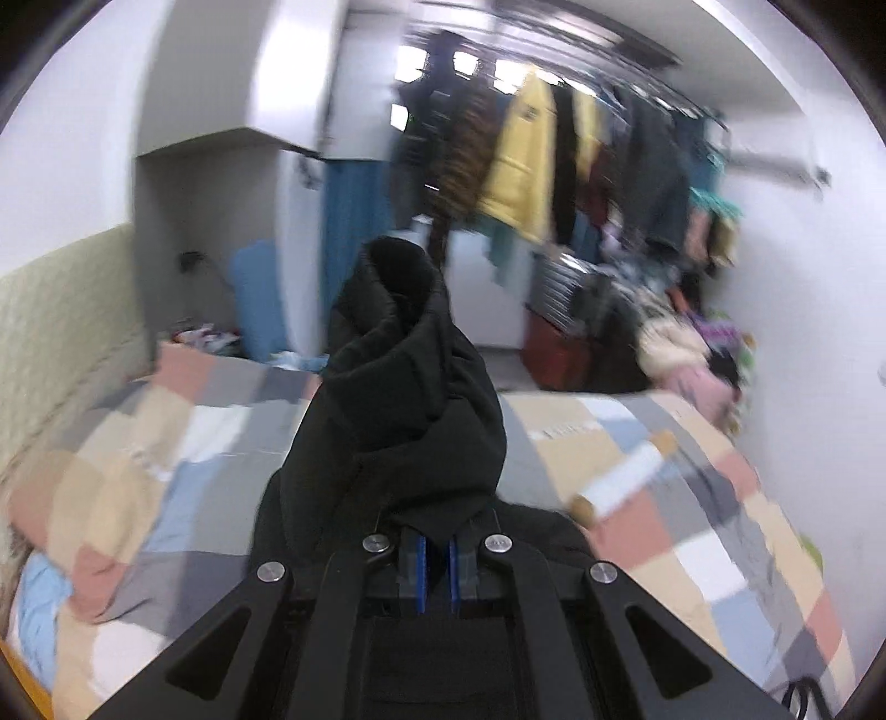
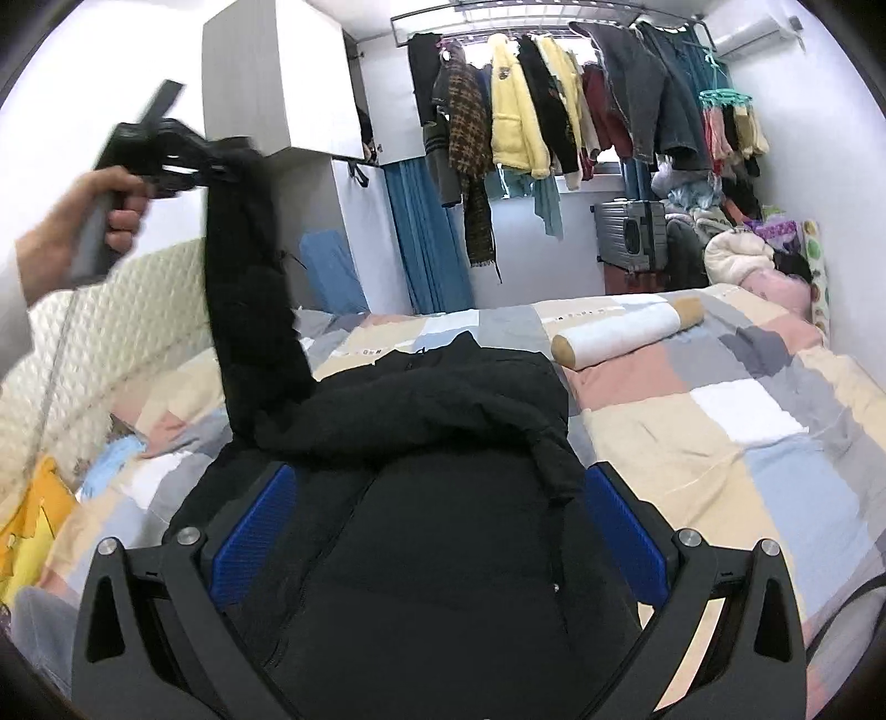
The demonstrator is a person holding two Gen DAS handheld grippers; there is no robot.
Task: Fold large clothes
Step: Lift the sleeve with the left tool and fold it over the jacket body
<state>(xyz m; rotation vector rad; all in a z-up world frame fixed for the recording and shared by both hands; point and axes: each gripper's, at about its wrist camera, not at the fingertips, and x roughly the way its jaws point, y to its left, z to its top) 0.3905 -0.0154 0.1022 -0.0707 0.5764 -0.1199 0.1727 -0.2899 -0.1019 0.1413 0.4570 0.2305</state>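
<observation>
Black puffy jacket [image 2: 443, 421] sprawled on patchwork-quilt bed [image 2: 720, 421], matte quilted fabric, zipper down front. Left gripper [image 1: 437, 559] pinching sleeve [image 2: 249, 288], lifted high, hanging limp like tube. Right gripper [image 2: 443, 531] spread wide, blue ribbed pads [image 2: 255, 520] either side of jacket body. White cylindrical bolster [image 2: 626, 329] nearby.

White walls are enclosing a small bedroom. A patchwork bedspread [image 2: 720, 410] is covering the bed, with a quilted cream headboard [image 2: 127, 315] running along its left side. A white cabinet [image 2: 277, 77] is hanging overhead. Daylight is entering behind the clothes rail [image 2: 554, 22]; blue curtains [image 2: 426, 238] are hanging below.
</observation>
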